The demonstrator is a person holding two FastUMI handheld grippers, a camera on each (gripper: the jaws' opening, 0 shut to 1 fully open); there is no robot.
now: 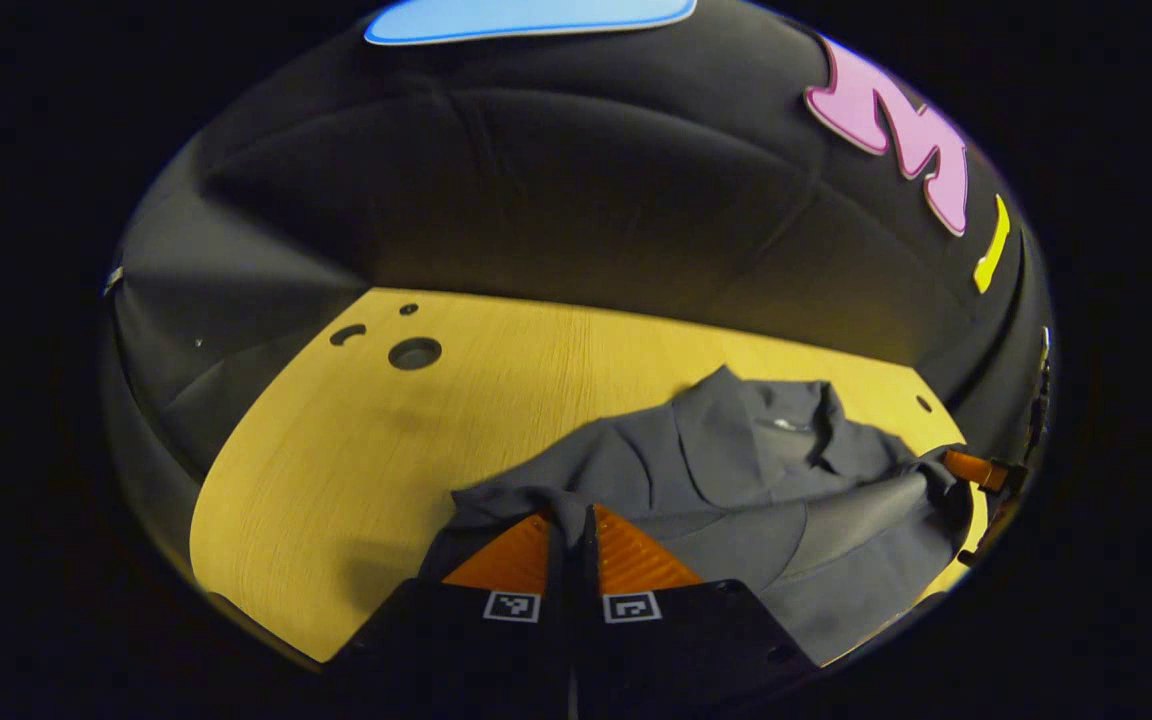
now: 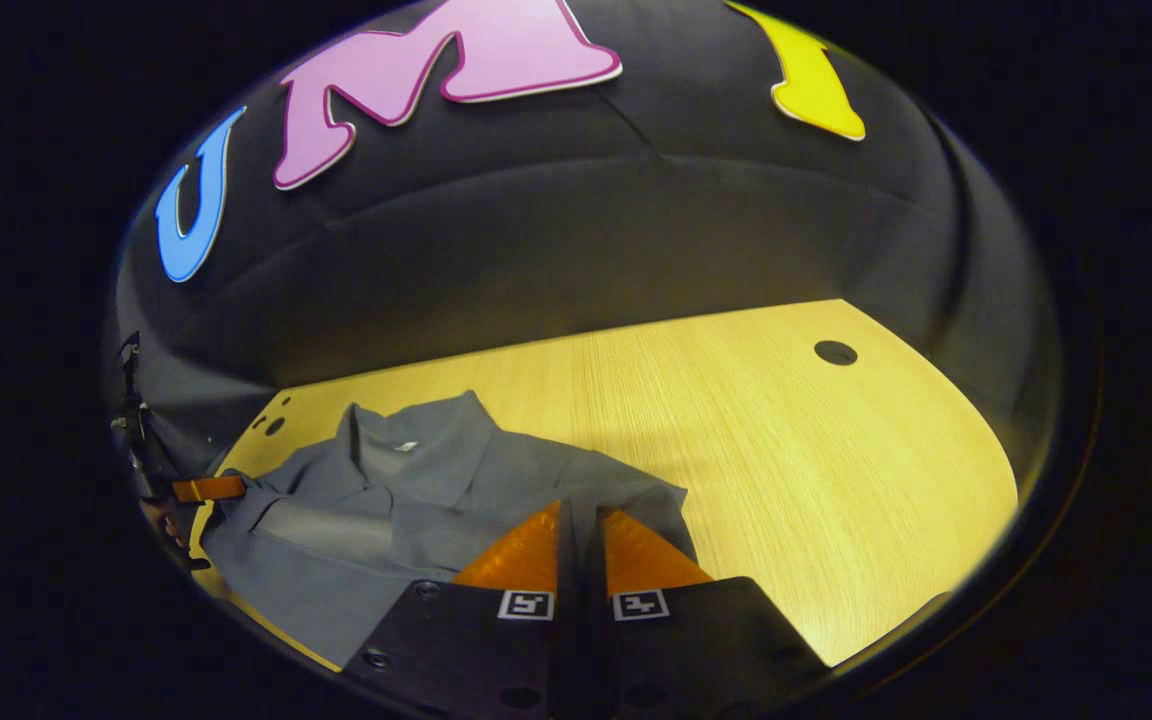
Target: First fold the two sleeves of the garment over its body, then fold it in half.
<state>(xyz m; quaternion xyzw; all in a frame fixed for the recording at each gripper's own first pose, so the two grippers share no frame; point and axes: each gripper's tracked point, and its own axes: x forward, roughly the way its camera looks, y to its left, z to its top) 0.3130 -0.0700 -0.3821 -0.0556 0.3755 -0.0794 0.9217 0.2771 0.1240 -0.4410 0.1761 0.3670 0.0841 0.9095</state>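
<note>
polo shirt (image 1: 736, 480) lies on worktop (image 1: 356, 440), lower centre of frame. left tool (image 1: 569, 525) closed, pinching cloth at one side; right tool (image 2: 578, 525) closed on opposite edge. risk: thin pinch slips, sleeve drops unfolded.

You have no readable text here — no word, brand or number. The small white tag (image 1: 784, 424) inside the collar of the grey shirt (image 1: 736, 480) is too small and blurred to make out. Each of your grippers carries a pair of square black-and-white coded markers at the base of its fingers — on the left gripper (image 1: 571, 520) and on the right gripper (image 2: 579, 522) — patterns, not letters.
</note>
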